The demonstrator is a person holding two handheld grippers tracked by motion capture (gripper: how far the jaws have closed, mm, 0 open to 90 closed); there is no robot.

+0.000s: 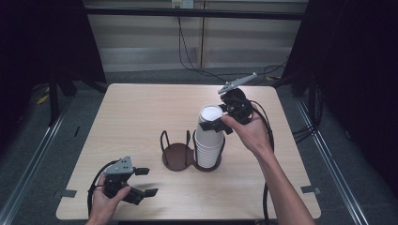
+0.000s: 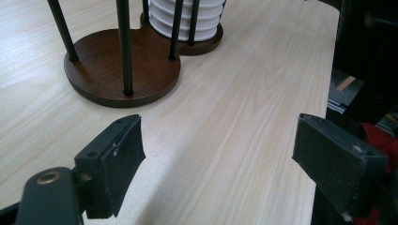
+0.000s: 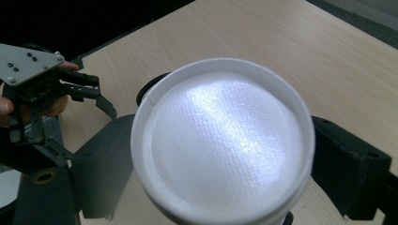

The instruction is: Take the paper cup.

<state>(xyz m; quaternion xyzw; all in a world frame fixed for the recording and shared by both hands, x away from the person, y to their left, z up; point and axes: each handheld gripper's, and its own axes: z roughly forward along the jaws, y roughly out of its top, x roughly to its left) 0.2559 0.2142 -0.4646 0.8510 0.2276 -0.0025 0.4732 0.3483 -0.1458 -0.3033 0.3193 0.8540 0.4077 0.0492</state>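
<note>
- Firstly, the table [image 1: 141, 108]: a pale wood-grain top; in the high view its near edge is cut off at 6 o'clock by the frame.
- Cup stack [image 1: 209, 145]: white cups nested upside down, long axis vertical, closed bases pointing up. It stands in the right bay of the holder, slightly right of table centre. In the left gripper view [image 2: 185, 21] the stack is cut off at 12 o'clock, with ribbed rims visible between the rods.
- Cup holder [image 1: 176, 157]: a dark brown double-disc base with thin black upright rods; the left bay holds nothing. In the left gripper view [image 2: 122, 70] the rods run out of frame at 12 o'clock.
- Top cup [image 1: 210, 123]: same vertical axis, base up. In the right gripper view [image 3: 223, 140] its round base faces the camera and hides the wall below; how far it has cleared the stack cannot be told.
- Right gripper [image 1: 220, 123]: at 3 o'clock of the top cup, jaws closed on that cup's wall, one pad each side.
- Left gripper [image 1: 143, 182]: near the table's 7 o'clock corner, well apart from the holder. Jaws stand wide with nothing between them; also seen in the left gripper view [image 2: 218, 159].
- No readable writing, brand or label on any item.
</note>
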